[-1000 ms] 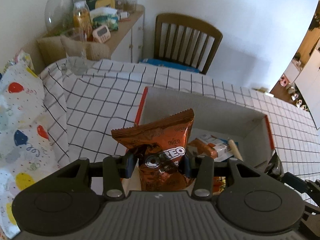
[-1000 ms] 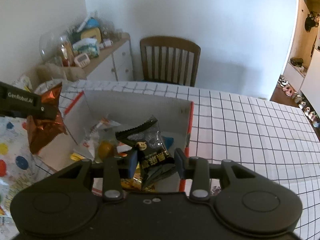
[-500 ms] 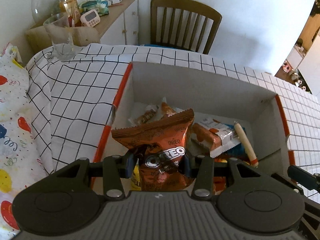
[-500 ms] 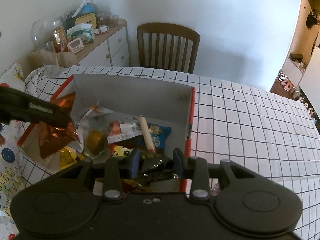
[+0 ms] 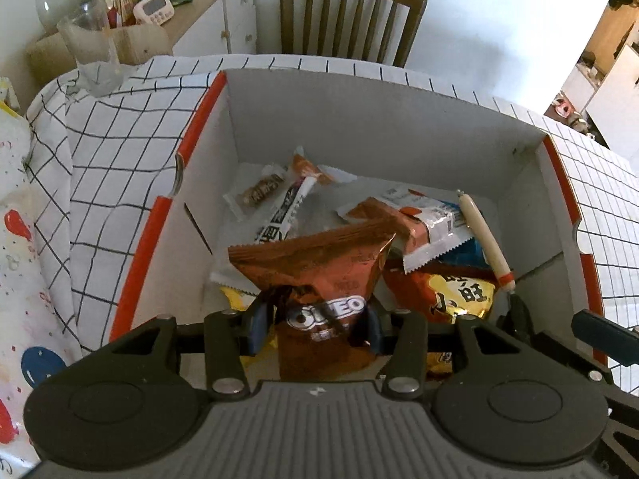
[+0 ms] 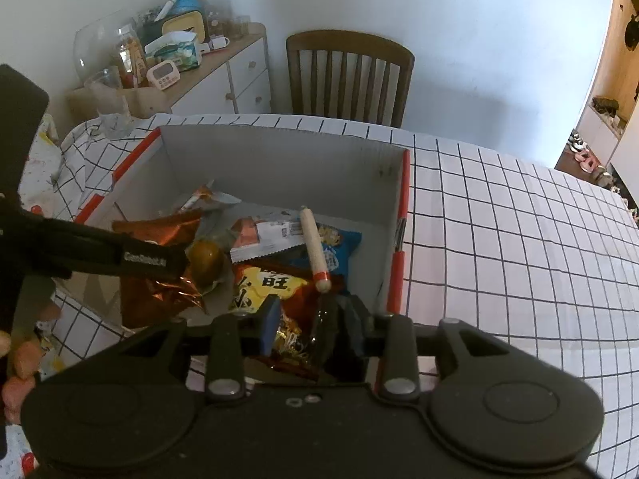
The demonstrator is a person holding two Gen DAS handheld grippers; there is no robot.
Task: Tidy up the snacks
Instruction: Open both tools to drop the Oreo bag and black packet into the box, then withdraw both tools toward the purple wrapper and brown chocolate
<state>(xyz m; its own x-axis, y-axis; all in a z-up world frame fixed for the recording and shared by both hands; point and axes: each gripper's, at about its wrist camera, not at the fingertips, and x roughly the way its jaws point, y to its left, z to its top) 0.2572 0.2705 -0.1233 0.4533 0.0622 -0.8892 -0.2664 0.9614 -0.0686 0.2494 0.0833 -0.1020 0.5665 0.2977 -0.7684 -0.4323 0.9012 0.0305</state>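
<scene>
A wooden chair [image 5: 351,12] is standing at twelve o'clock beyond the checked surface [image 6: 499,239], where the white box [image 5: 359,119] is sitting. Your left gripper [image 5: 315,325] is opening its jaws around the Oreo bag [image 5: 319,275] over the box; your right gripper [image 6: 313,323] is opening too, a dark packet [image 6: 325,331] sitting between its jaws.

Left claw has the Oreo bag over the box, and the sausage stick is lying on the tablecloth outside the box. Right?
Not quite. The sausage stick lies inside the box, on top of the other snack packets, as the left wrist view shows. The rest holds: the left claw, its jaws opening, has the Oreo bag between them over the box.
</scene>
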